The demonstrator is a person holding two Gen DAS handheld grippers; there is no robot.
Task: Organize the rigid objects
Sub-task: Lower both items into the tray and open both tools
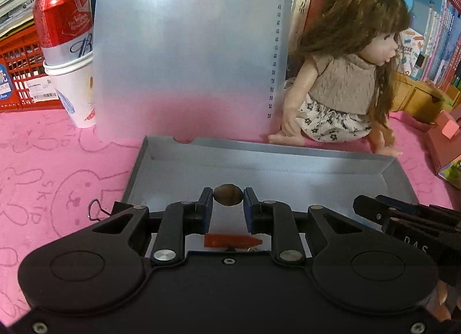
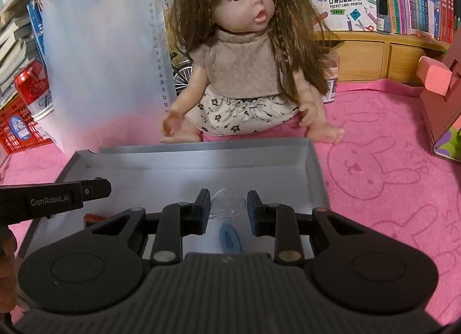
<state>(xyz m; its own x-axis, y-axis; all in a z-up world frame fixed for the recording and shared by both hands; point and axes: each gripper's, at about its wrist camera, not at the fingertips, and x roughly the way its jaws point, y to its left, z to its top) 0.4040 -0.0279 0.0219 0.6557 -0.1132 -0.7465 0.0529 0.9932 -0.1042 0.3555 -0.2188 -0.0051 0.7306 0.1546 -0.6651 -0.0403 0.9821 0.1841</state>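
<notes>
Fingers of the left gripper [image 1: 228, 200] clamp a small brown nut-like object [image 1: 227, 194] at its two ends, long axis running straight across from pad to pad; gap narrow, grip looks firm. Object hangs above the floor of the grey tray [image 1: 288, 174], near the tray's front-middle. An orange piece [image 1: 232, 241] lies flat on the tray floor just under the left gripper, closer to the front edge. Right gripper [image 2: 227, 207] holds a clear round disc [image 2: 229, 203] between its fingers, disc face tilted toward the camera, pads on opposite rim edges. A blue oval piece [image 2: 229, 240] rests on the tray floor directly below. Left gripper sits to the left of the right one, both over the same tray, close but apart. Judgement: both items look ready to be set down; release point for each is straight below the fingers. Open floor lies toward the tray's back wall and right half. Doll [image 2: 245, 74] sits just behind the back wall; translucent board [image 1: 184, 54] stands behind the left corner. Pink table [image 2: 389, 175] cover is free to the right.
</notes>
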